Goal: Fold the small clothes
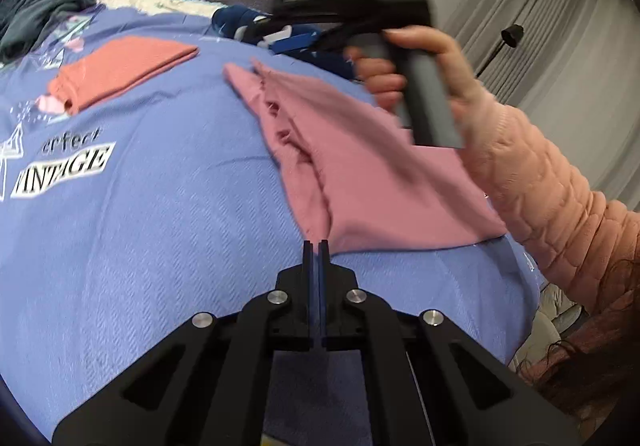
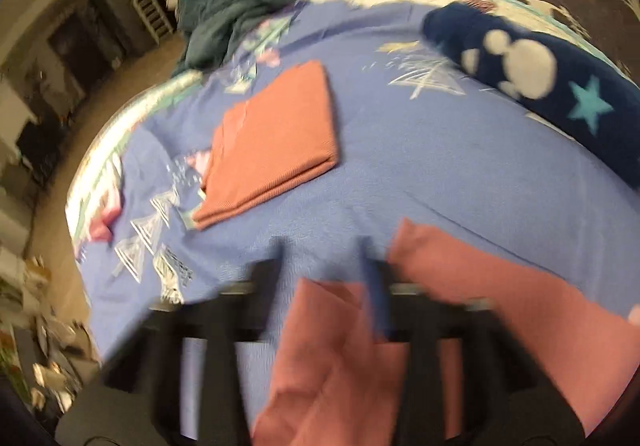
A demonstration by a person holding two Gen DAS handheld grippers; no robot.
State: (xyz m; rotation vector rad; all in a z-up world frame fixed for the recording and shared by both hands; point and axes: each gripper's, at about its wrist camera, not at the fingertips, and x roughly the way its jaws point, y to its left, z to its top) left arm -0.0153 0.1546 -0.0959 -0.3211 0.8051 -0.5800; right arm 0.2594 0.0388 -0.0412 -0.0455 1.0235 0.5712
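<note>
A blue bedspread (image 1: 160, 205) printed with white lettering and triangles covered the bed. On it lay a pink garment (image 1: 360, 165), partly spread, its near corner pinched in the closed left gripper (image 1: 316, 246). The right gripper (image 2: 324, 258) stood open with pink cloth between its blurred fingers, apparently not clamped. A folded orange garment (image 2: 276, 141) lay further back, well apart. Dark clothes (image 2: 240, 13) were piled at the far edge, beside a navy star-patterned blanket (image 2: 560, 93). Grey curtains (image 1: 560, 45) hung behind.
</note>
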